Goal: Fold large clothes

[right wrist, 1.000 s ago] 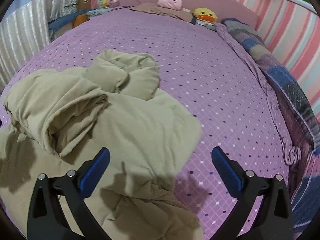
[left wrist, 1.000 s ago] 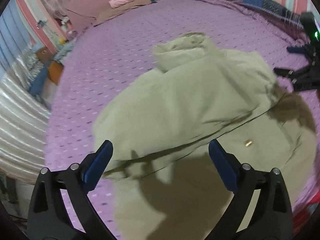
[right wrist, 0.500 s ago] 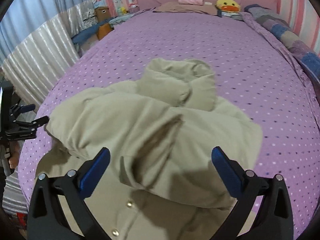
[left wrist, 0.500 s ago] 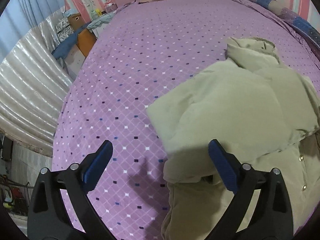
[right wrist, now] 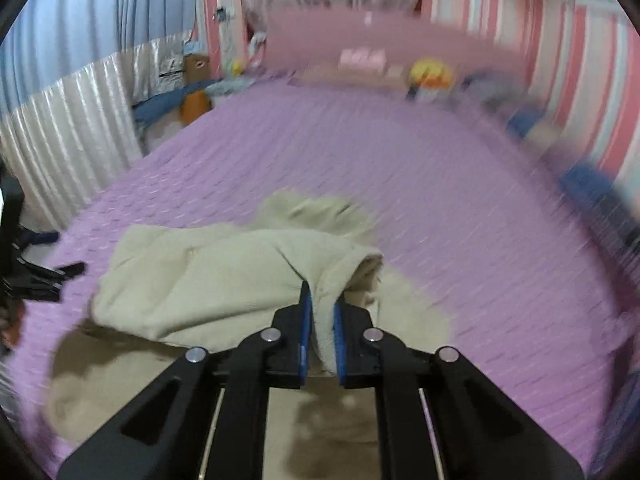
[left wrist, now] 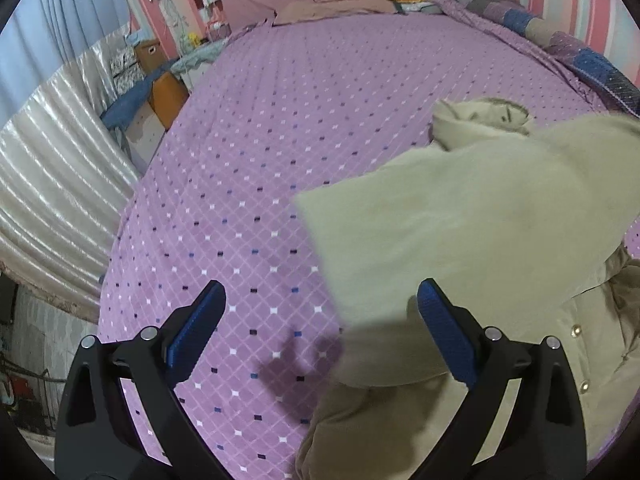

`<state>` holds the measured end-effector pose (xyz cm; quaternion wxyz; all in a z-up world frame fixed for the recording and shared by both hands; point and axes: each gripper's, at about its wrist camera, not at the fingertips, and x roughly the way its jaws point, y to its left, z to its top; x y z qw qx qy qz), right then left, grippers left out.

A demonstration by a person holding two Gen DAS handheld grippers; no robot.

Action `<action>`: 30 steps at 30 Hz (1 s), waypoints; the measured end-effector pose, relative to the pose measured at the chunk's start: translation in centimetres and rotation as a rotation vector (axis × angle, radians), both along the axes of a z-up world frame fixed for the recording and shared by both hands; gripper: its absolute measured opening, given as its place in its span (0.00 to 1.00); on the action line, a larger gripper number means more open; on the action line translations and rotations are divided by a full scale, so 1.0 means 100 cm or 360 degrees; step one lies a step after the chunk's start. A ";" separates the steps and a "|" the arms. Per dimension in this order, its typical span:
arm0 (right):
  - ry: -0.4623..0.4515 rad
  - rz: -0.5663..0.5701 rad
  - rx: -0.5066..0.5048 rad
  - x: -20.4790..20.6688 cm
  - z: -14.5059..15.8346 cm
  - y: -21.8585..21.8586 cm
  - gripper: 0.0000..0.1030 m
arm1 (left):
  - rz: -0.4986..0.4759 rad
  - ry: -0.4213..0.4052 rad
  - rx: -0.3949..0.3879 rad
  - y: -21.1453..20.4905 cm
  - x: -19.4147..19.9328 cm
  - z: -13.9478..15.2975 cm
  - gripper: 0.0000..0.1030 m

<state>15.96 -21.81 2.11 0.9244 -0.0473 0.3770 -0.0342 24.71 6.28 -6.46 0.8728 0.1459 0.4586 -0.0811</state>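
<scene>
Beige padded coat [left wrist: 460, 232]: it lies on the purple bed [left wrist: 300, 128], towards my right and near edge, hood end pointing to the headboard, snap-button front near me.
Right gripper [right wrist: 319, 320]: closed onto a thick fold of the coat, fabric bulging out between the blue pads; that fold looks lifted off the layer beneath. This view is smeared by motion, so finer detail is lost.
Left gripper [left wrist: 320, 332]: fingers wide apart and holding nothing, poised above the bedspread just beside the coat's left edge; one blue pad overlaps the fabric in view, but I cannot tell whether it touches.
Step in hand: I judge it to be carrying the pinched side across the body of the coat.
Doing it well: keep the pinch firm, since padded cloth is bulky and may slip; raise the fold only enough to clear the layer below, draw it over evenly, then lay it flat before letting go.
Left side's part: I would press or grasp the near left edge so the coat does not drag across the bed.
Risk: puffy layers springing back open.
</scene>
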 end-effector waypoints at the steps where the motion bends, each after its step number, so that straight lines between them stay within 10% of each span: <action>1: -0.0010 -0.0013 -0.0057 -0.006 0.001 -0.004 0.09 | -0.0006 -0.0009 -0.0006 -0.002 -0.002 0.002 0.93; 4: 0.0094 -0.0090 -0.0184 -0.018 -0.029 -0.025 0.09 | -0.0012 -0.0006 0.0003 -0.003 -0.005 0.001 0.93; 10: 0.0415 -0.0216 0.0087 -0.019 -0.133 -0.063 0.11 | 0.0014 0.0067 0.0070 -0.003 -0.004 -0.020 0.93; 13: 0.0392 -0.0232 0.0122 -0.020 -0.116 -0.062 0.29 | 0.0010 0.0060 0.0079 -0.001 -0.006 -0.018 0.93; 15: 0.0436 -0.0232 0.0152 -0.019 -0.102 -0.067 0.74 | 0.0001 0.0044 0.0062 0.002 -0.007 -0.011 0.93; 24: 0.0315 -0.0410 0.0500 0.001 -0.036 -0.100 0.95 | -0.0042 -0.0003 -0.0032 -0.036 0.011 0.015 0.97; 30: 0.0203 -0.0346 0.0398 0.061 -0.045 -0.052 0.97 | -0.0033 0.0043 -0.0079 -0.079 0.037 0.007 0.97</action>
